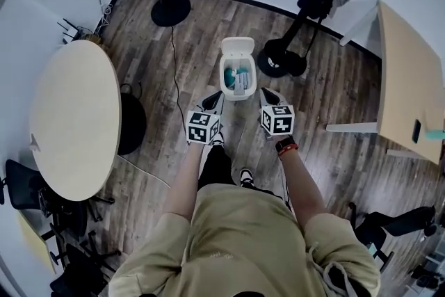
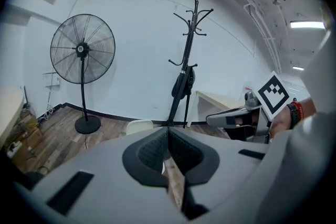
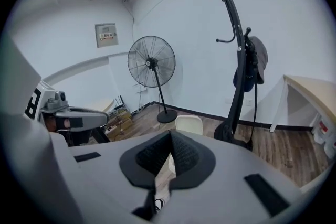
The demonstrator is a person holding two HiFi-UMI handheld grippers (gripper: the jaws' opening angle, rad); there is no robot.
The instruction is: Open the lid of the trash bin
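The small white trash bin (image 1: 236, 78) stands on the wood floor just ahead of my feet. Its lid (image 1: 237, 47) is tipped up at the far side, and bluish-grey contents show inside. My left gripper (image 1: 215, 99) hovers at the bin's near left, my right gripper (image 1: 268, 94) at its near right, neither touching it. In the left gripper view the jaws meet at the tips (image 2: 167, 131) with nothing between them, and the raised lid (image 2: 138, 126) shows beyond. The right gripper view shows the same: tips together (image 3: 170, 135), lid (image 3: 189, 124) just past them.
A coat rack base (image 1: 281, 59) stands right beside the bin. A floor fan base (image 1: 170, 10) sits further back left, with a black cable (image 1: 175, 80) running over the floor. A round table (image 1: 73, 118) is at left and a desk (image 1: 410, 90) at right.
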